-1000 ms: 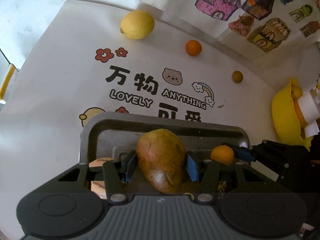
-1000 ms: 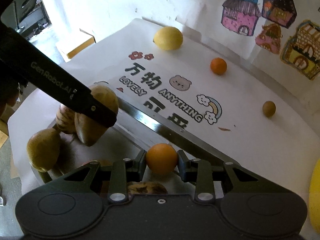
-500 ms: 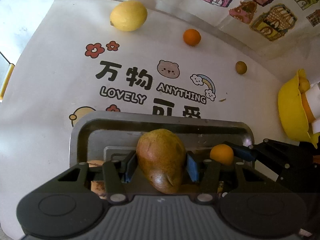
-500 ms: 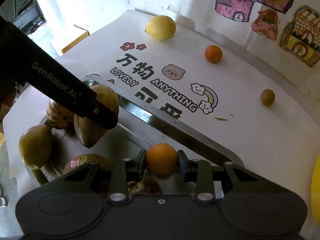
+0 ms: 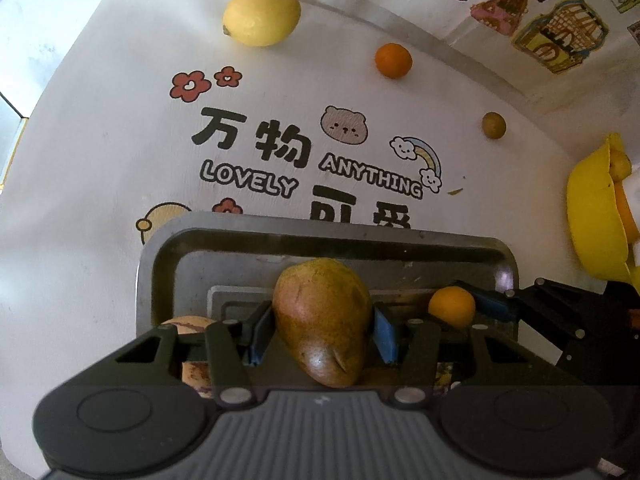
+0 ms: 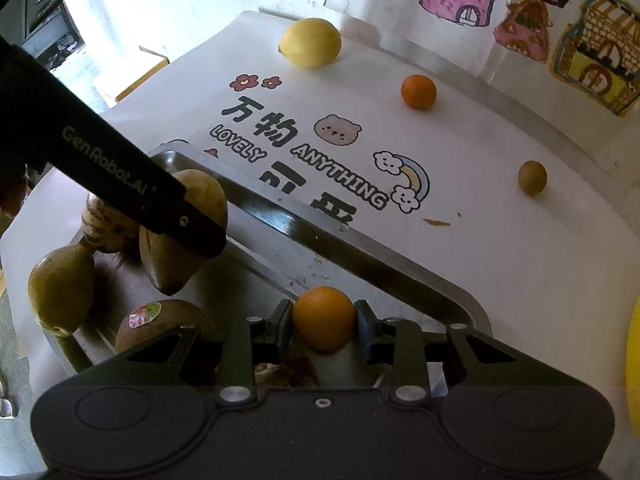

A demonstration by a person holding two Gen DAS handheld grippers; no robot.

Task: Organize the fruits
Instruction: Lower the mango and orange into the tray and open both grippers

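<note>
Count's in: 2 grippers, the left gripper (image 5: 322, 330) and the right gripper (image 6: 323, 322). 1 metal tray (image 6: 384, 270). 1 lemon (image 6: 310, 42). 2 small oranges, one held (image 6: 323, 317), one loose on the table (image 6: 418, 92). 2 pears, one held (image 5: 322, 320), one lying at the tray's edge (image 6: 60, 288). 1 small brown-green round fruit (image 6: 532, 177). 1 fruit wearing a sticker (image 6: 160, 322). 1 yellow bowl (image 5: 588, 216).

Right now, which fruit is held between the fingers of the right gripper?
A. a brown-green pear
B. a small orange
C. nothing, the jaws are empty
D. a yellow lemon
B: in the right wrist view the right gripper is shut on the small orange above the metal tray, while the pear sits in the left gripper and the lemon lies on the table.
</note>
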